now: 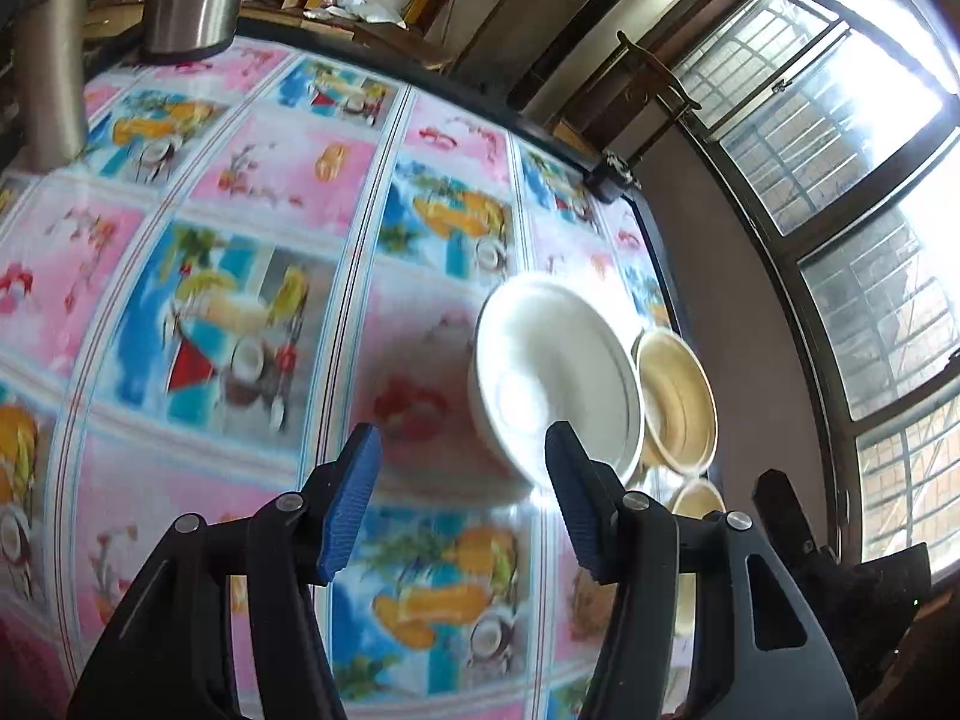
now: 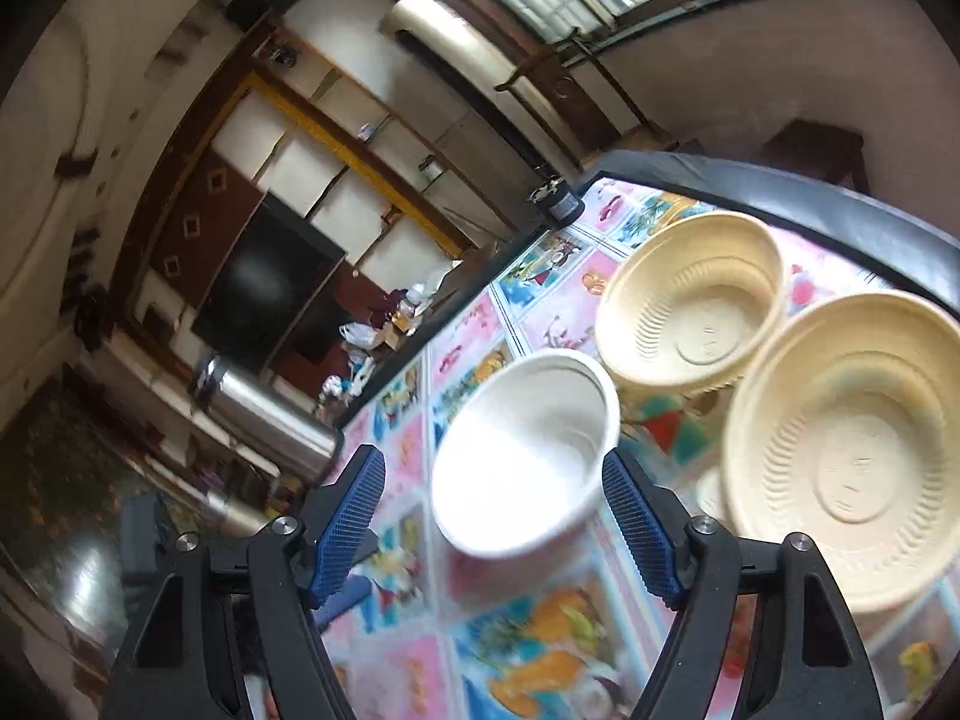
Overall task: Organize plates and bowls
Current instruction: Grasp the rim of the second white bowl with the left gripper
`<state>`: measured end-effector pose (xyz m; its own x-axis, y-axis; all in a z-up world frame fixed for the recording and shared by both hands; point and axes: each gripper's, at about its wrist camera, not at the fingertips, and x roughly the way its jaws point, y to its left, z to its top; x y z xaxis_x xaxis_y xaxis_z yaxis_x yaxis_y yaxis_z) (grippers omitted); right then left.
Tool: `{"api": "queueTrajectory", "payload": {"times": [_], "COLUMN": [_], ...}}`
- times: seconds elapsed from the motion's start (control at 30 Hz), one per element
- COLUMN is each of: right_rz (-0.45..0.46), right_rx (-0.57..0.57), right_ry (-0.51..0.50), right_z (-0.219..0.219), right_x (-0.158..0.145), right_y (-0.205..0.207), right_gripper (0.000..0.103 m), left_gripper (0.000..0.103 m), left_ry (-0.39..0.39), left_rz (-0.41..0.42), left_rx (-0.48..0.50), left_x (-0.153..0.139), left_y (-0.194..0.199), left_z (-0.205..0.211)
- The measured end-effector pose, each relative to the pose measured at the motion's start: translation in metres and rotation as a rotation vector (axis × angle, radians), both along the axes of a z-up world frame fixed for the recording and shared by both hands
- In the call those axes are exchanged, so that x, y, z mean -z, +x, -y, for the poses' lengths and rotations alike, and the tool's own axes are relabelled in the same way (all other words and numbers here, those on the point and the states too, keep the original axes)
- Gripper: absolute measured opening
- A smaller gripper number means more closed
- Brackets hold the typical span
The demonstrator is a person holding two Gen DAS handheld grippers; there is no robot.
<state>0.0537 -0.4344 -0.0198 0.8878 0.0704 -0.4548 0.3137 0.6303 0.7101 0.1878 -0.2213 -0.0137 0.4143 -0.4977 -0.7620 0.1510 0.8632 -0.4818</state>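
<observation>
Bowls (image 2: 690, 306) crowd the table's far edge (image 2: 780, 192); both grippers, left (image 1: 462, 504) and right (image 2: 492, 528), gape empty over open cloth (image 1: 240, 300).

I am in a home, in a living room. I see a table with a bright picture cloth (image 1: 288, 312), a big black TV (image 2: 264, 282) by wooden shelves (image 2: 336, 138), barred windows (image 1: 840, 138), and a shiny metal flask (image 2: 270, 420).
</observation>
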Motion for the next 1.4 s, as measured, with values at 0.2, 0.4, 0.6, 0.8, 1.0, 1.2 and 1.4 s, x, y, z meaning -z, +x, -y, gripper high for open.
{"api": "queueTrajectory", "payload": {"times": [0.2, 0.4, 0.6, 0.8, 1.0, 1.2, 1.4], "right_rz": [-0.078, -0.097, -0.108, -0.128, -0.169, -0.201, -0.218], "right_rx": [-0.018, -0.026, 0.004, -0.028, -0.018, -0.005, 0.011], "right_ry": [0.123, 0.120, 0.143, 0.154, 0.124, 0.052, -0.004], "right_z": [0.015, 0.026, 0.042, 0.035, 0.032, 0.025, 0.019], "right_x": [0.021, 0.022, 0.029, 0.039, 0.051, 0.056, 0.059], "right_y": [0.035, 0.037, 0.039, 0.050, 0.059, 0.066, 0.069], "right_gripper": [0.078, 0.078, 0.078, 0.078, 0.077, 0.070, 0.066], "left_gripper": [0.058, 0.058, 0.059, 0.058, 0.058, 0.058, 0.058], "left_ry": [0.002, -0.121, -0.137, -0.147, -0.127, -0.139, -0.167], "left_rz": [-0.045, -0.106, -0.088, -0.105, -0.131, -0.108, -0.083], "left_rx": [0.042, 0.024, 0.077, 0.081, 0.105, 0.087, 0.114], "left_x": [0.012, 0.038, 0.036, 0.037, 0.048, 0.042, 0.032], "left_y": [0.031, 0.038, 0.045, 0.052, 0.057, 0.057, 0.055], "left_z": [0.021, 0.026, 0.046, 0.030, 0.032, 0.024, 0.027]}}
